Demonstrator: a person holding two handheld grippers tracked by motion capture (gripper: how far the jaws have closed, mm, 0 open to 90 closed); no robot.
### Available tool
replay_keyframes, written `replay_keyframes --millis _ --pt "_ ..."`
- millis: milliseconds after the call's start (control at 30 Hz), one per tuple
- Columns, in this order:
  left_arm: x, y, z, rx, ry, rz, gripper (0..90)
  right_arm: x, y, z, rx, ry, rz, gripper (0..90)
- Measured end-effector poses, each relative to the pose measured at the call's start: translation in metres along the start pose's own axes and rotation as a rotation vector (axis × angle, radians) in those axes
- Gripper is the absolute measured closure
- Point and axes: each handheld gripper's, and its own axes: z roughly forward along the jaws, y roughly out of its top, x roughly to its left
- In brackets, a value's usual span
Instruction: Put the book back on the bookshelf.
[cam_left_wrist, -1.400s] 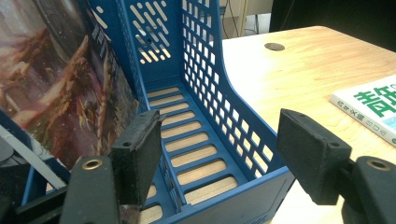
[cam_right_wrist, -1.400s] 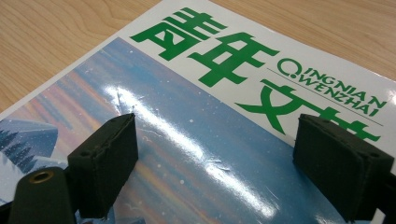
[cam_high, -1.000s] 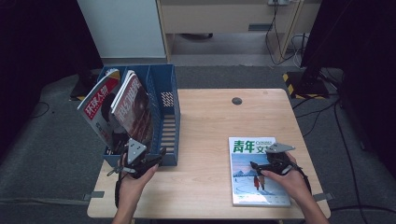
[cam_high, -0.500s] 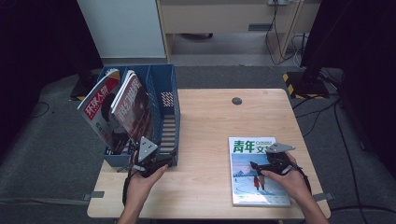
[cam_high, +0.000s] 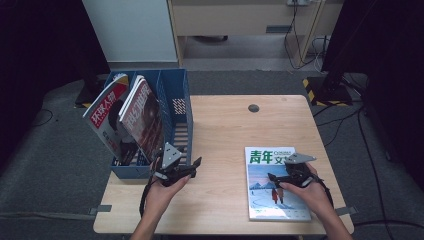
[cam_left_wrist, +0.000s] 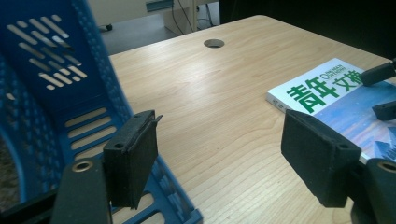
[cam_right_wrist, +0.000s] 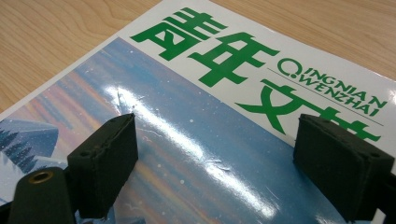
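A green-titled magazine with a blue snowy cover (cam_high: 265, 200) lies flat on the wooden table (cam_high: 225, 130) at the front right. My right gripper (cam_high: 272, 179) hovers just over it, open, jaws pointing left; the glossy cover (cam_right_wrist: 210, 116) lies between and below its jaws (cam_right_wrist: 215, 135). My left gripper (cam_high: 195, 167) is open and empty at the front right corner of the blue file rack (cam_high: 172, 100). In the left gripper view (cam_left_wrist: 219, 135) the rack wall (cam_left_wrist: 56, 93) is beside the left jaw and the magazine (cam_left_wrist: 322, 88) lies ahead to the right.
Two magazines (cam_high: 107, 120) (cam_high: 145, 117) stand leaning in the rack's left compartments. A round cable hole (cam_high: 254, 108) is near the table's far edge. Bare wood lies between the rack and the flat magazine. The right gripper's jaw tips (cam_left_wrist: 380, 74) show far off.
My left gripper has moved right along the rack's front, from its middle to its right corner. The right gripper has stayed over the magazine.
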Motion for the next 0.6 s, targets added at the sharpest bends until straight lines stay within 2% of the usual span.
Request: replay_keyframes --millis 333,600 --pt "-0.018 0.004 0.014 0.019 -0.038 0.024 25.7 0.001 0.0 0.0 0.002 0.0 -0.006 12.0" --pt "-0.041 0.011 0.035 0.025 -0.087 0.039 25.4 -0.002 -0.001 -0.002 0.014 0.003 -0.008 10.5"
